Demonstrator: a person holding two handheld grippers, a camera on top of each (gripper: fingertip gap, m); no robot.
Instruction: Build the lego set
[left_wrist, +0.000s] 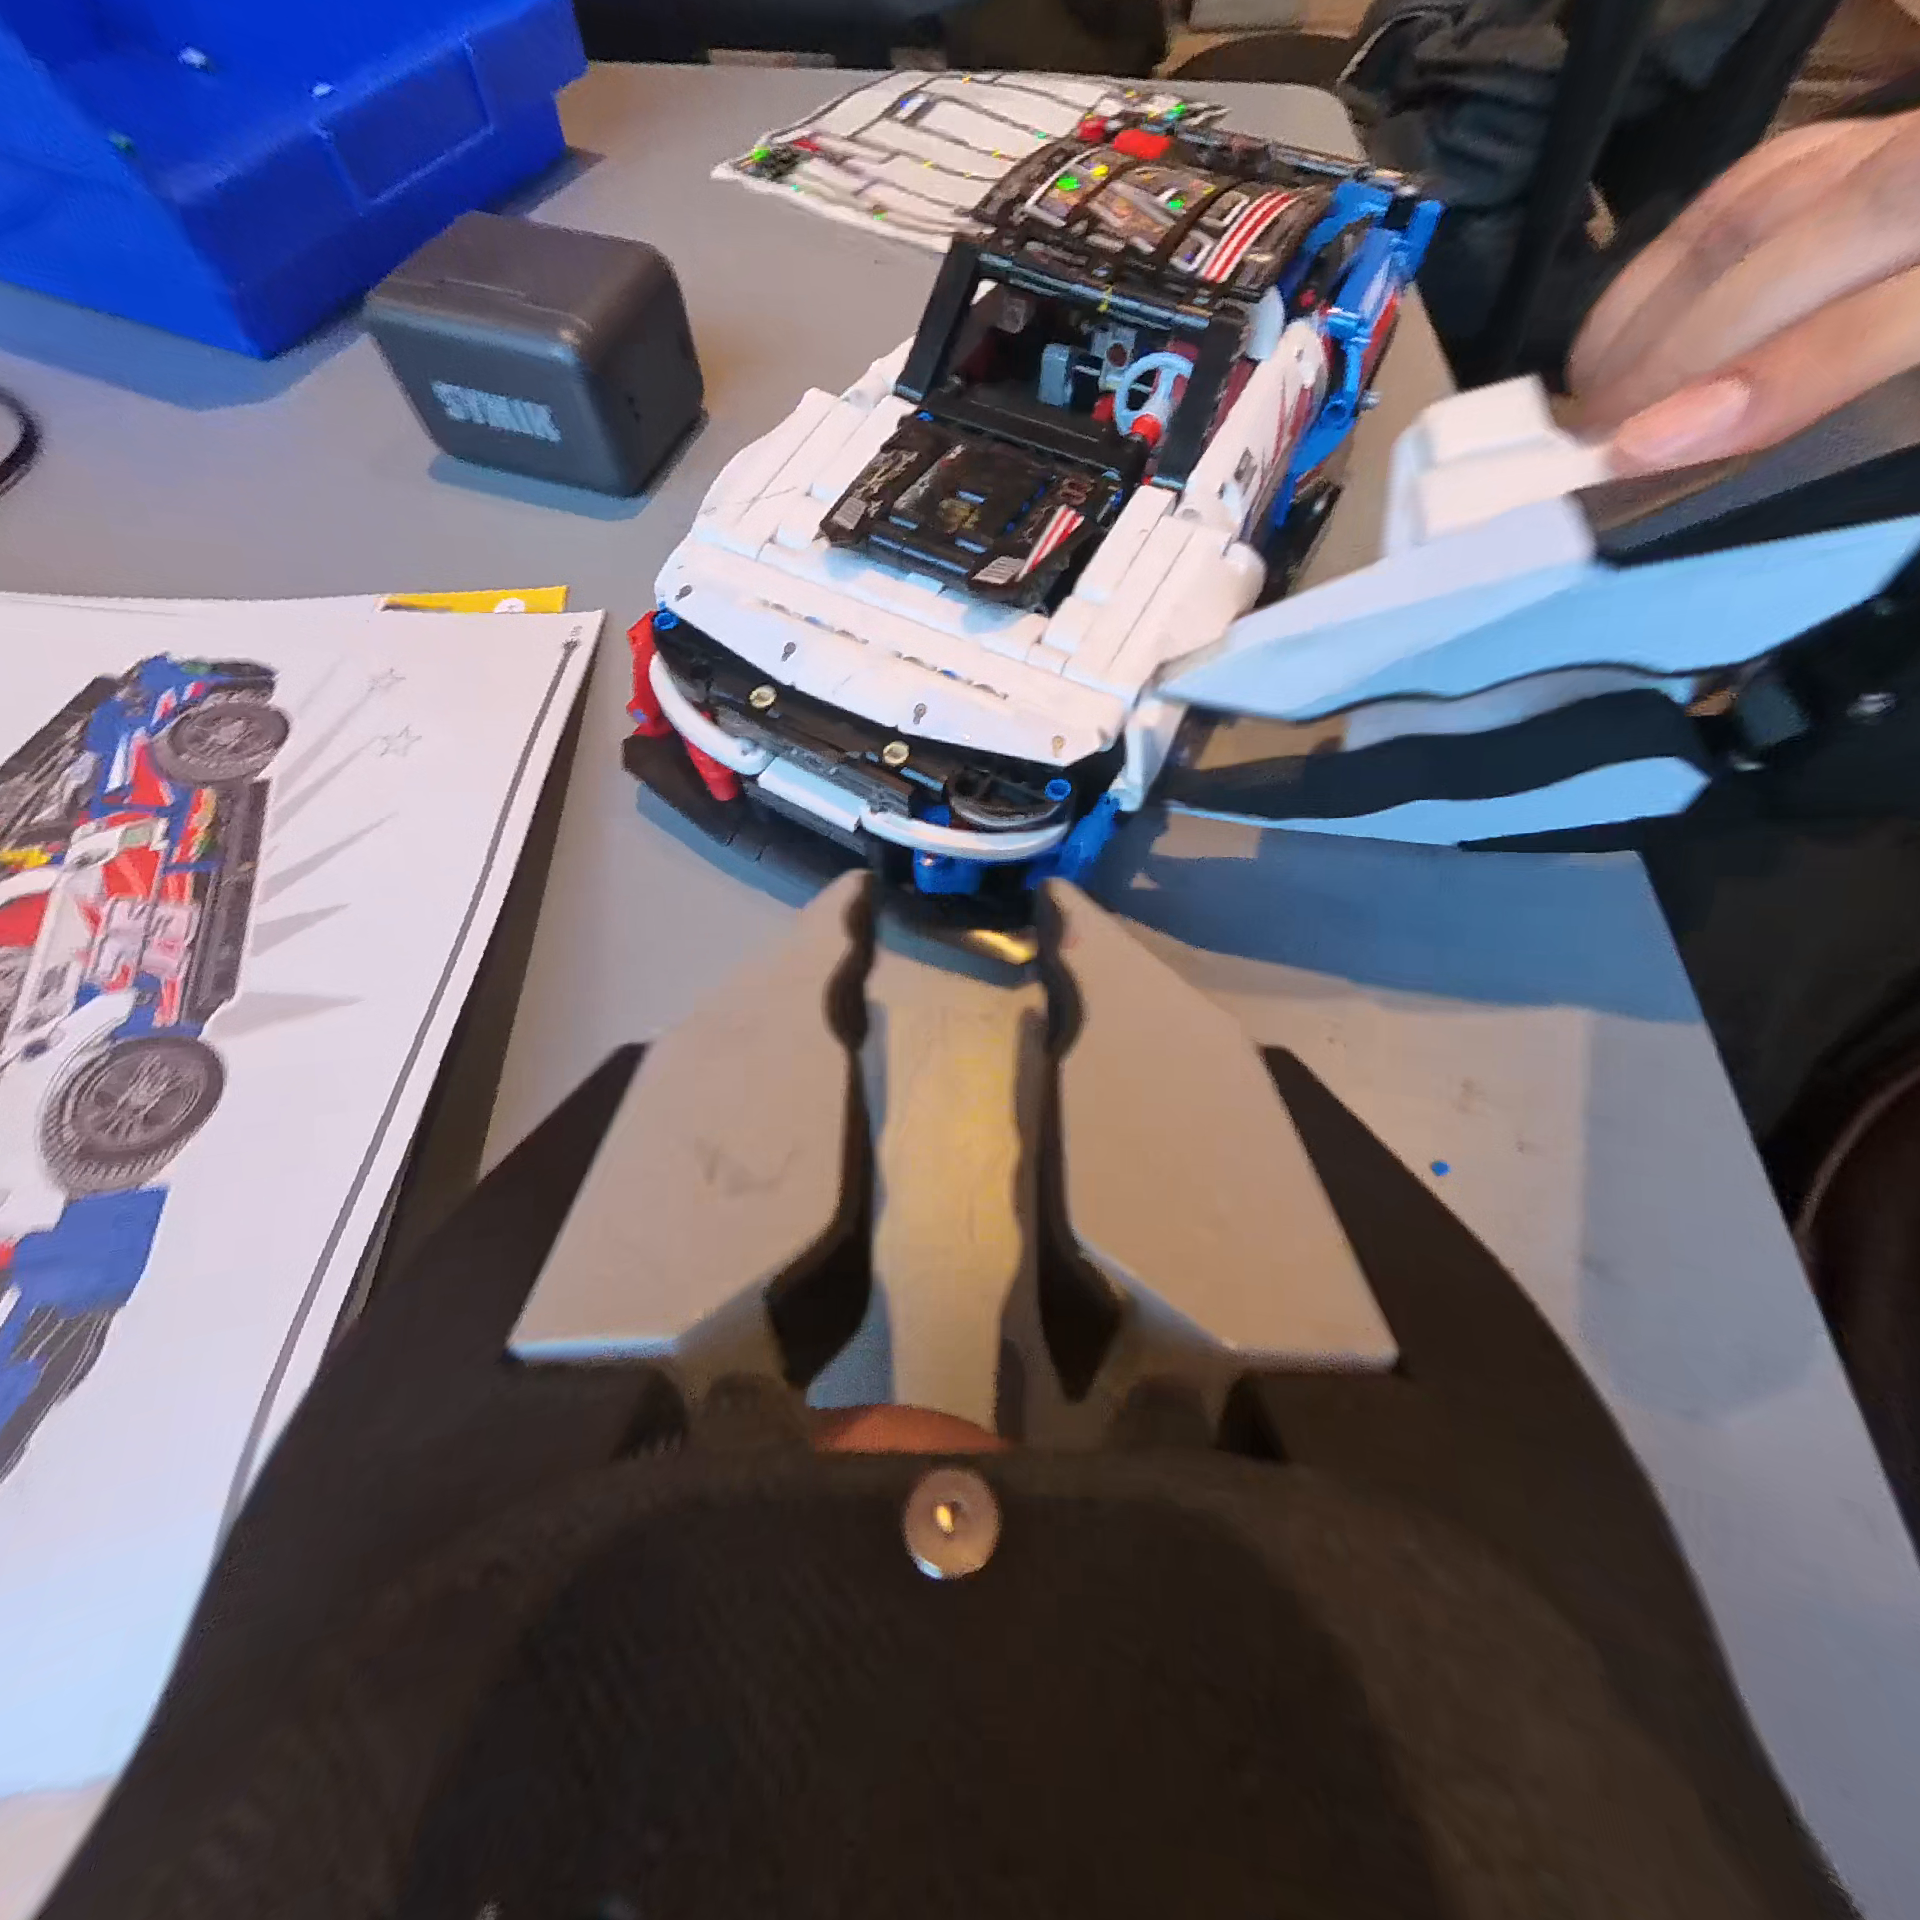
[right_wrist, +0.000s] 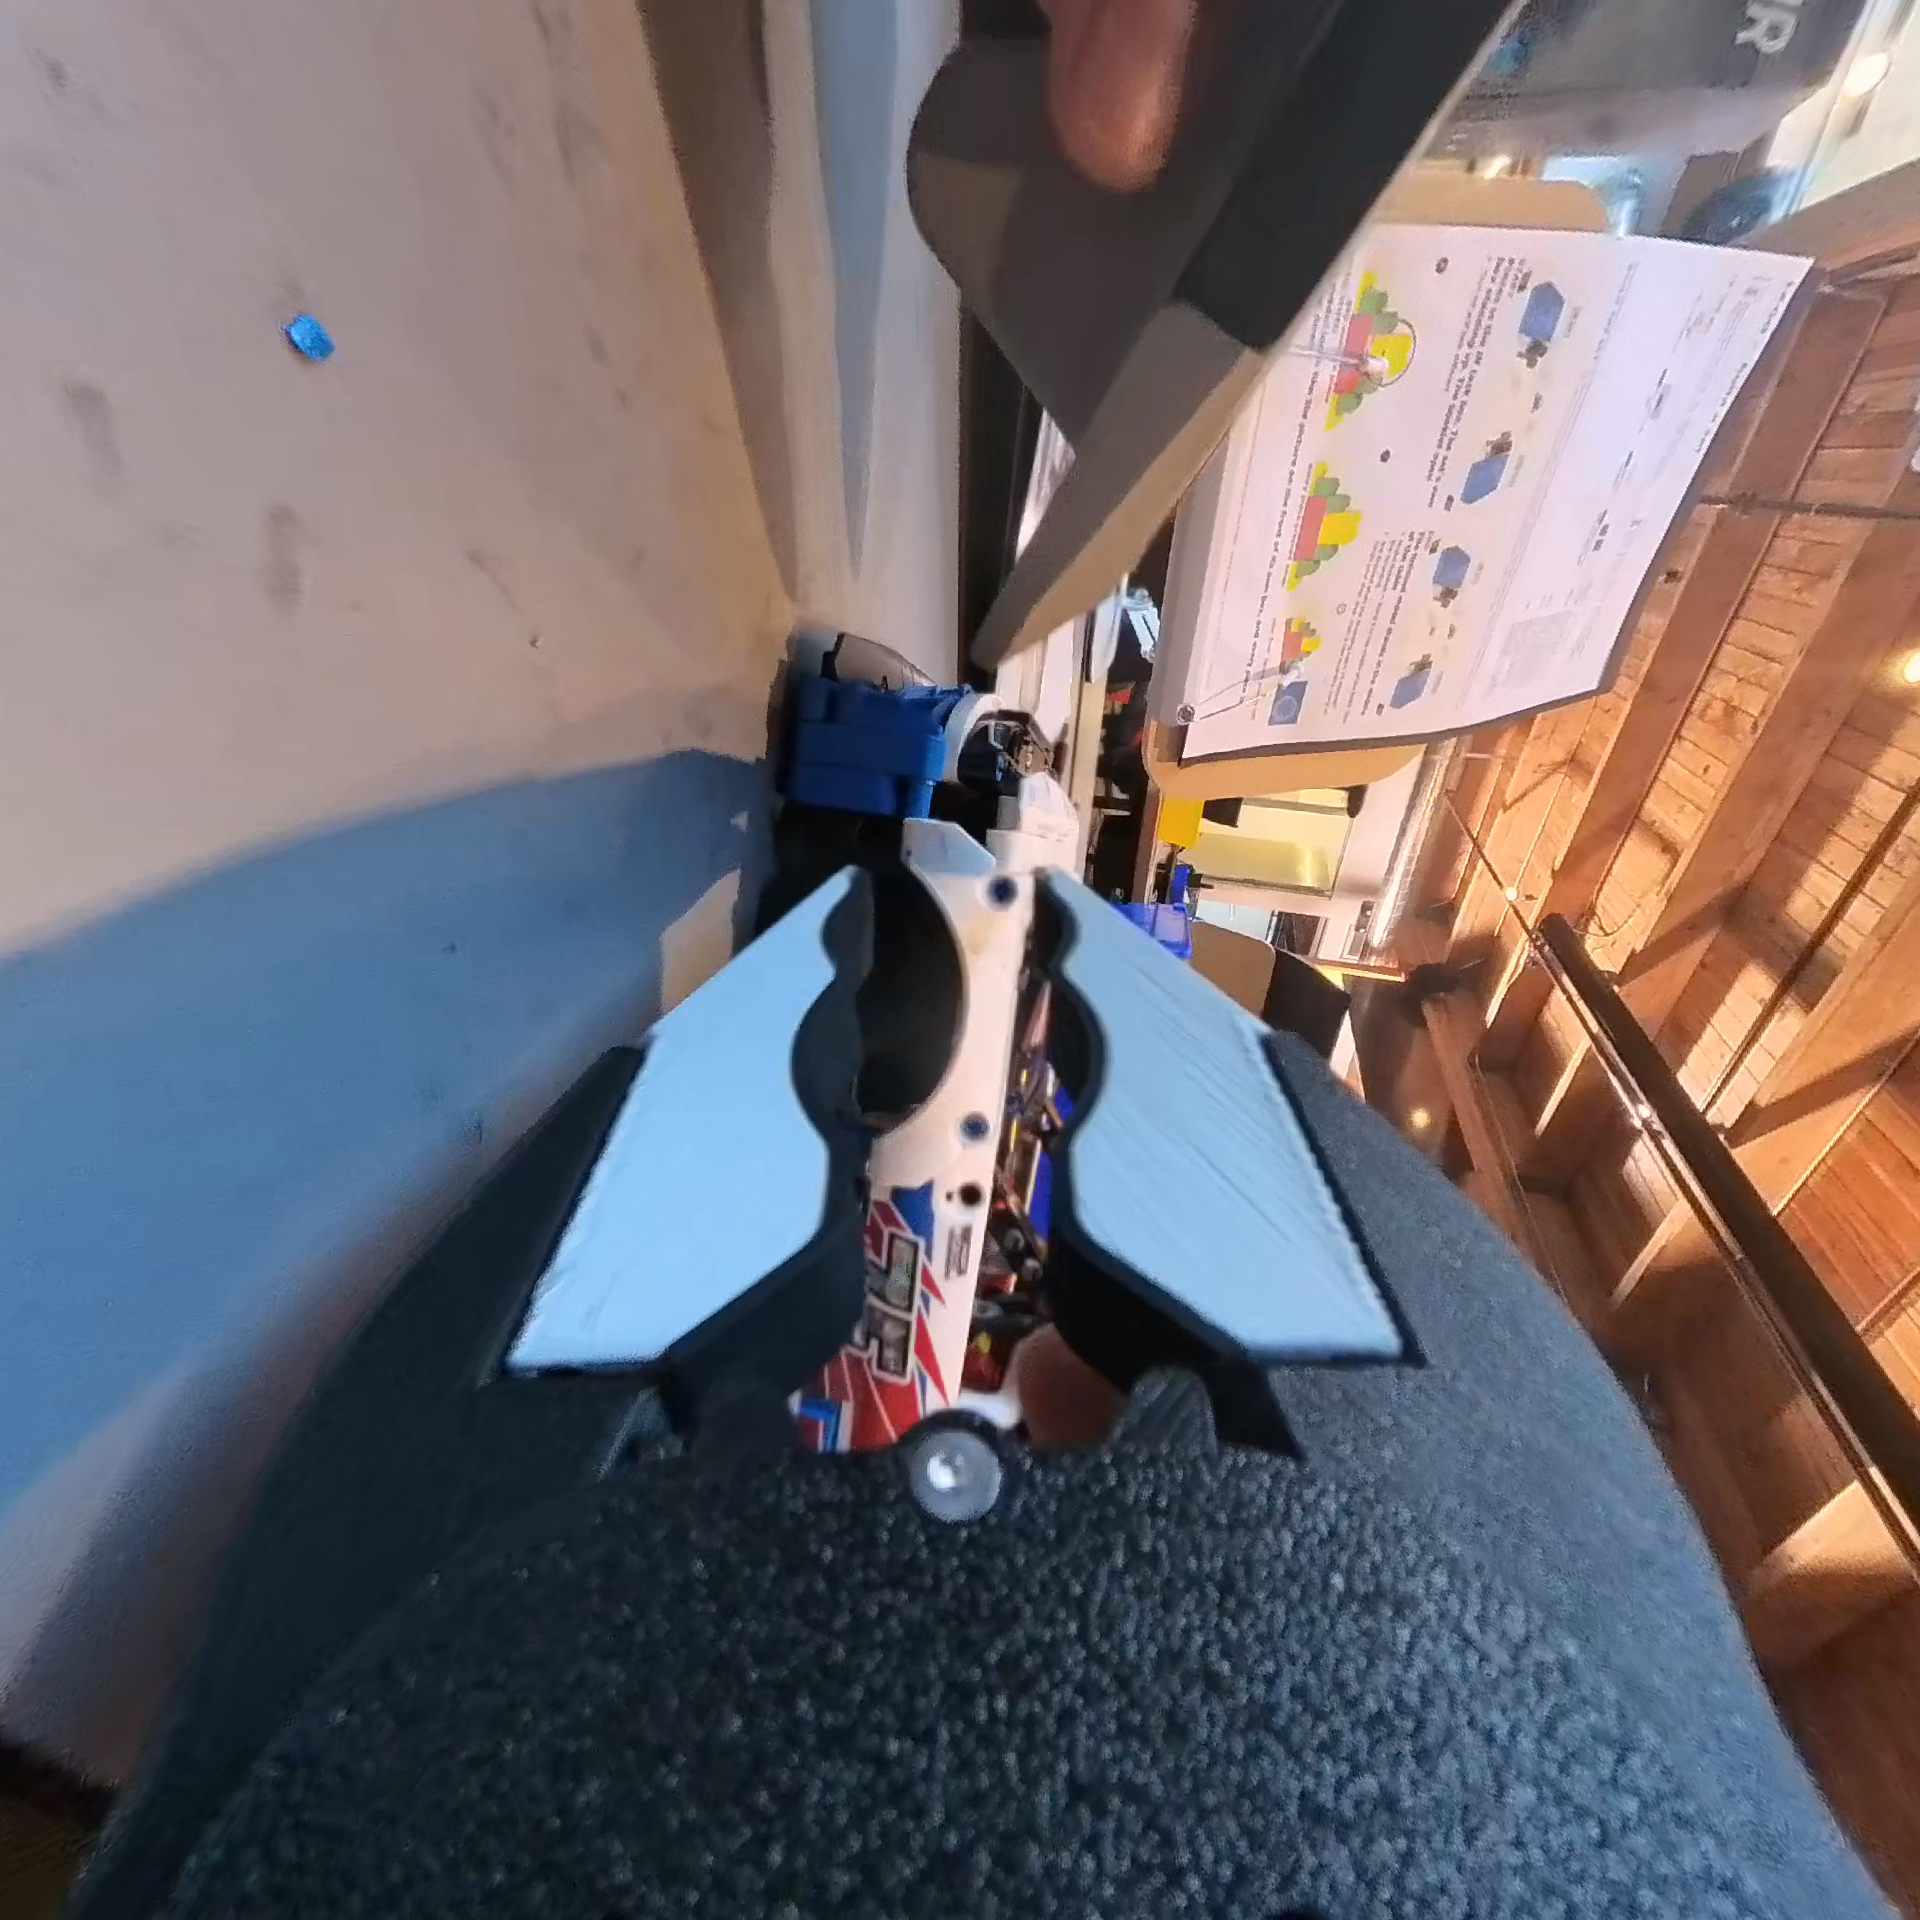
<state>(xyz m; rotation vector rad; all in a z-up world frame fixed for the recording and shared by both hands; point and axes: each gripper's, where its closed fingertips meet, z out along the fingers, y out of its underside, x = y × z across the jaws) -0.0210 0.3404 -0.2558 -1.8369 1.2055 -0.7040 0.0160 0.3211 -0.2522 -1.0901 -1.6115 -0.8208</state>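
Observation:
A white, blue and black lego car (left_wrist: 935, 582) stands on the grey table (left_wrist: 1351, 1143), nose toward me. My left gripper (left_wrist: 956, 888) is at its front right corner, with the tips closed on the black and blue lower front. My right gripper (left_wrist: 1169, 743) reaches in from the right and straddles the white front fender. In the right wrist view the right gripper (right_wrist: 951, 894) has that fender panel (right_wrist: 940, 1195) between its fingers. The right pad (right_wrist: 1049, 914) touches the panel, and the left pad stands off it. One left gripper finger (right_wrist: 1091, 499) shows above.
A printed instruction booklet (left_wrist: 260, 935) lies at the left. A blue bin (left_wrist: 260, 156) and a dark grey box (left_wrist: 540, 353) stand at the back left, a sticker sheet (left_wrist: 935, 135) behind the car. A person's hand (left_wrist: 1745, 312) is on the right gripper. A small blue bit (left_wrist: 1439, 1169) lies near the table's right edge. The small blue bit (left_wrist: 1439, 1169) is about equally far from each gripper, around 10 cm.

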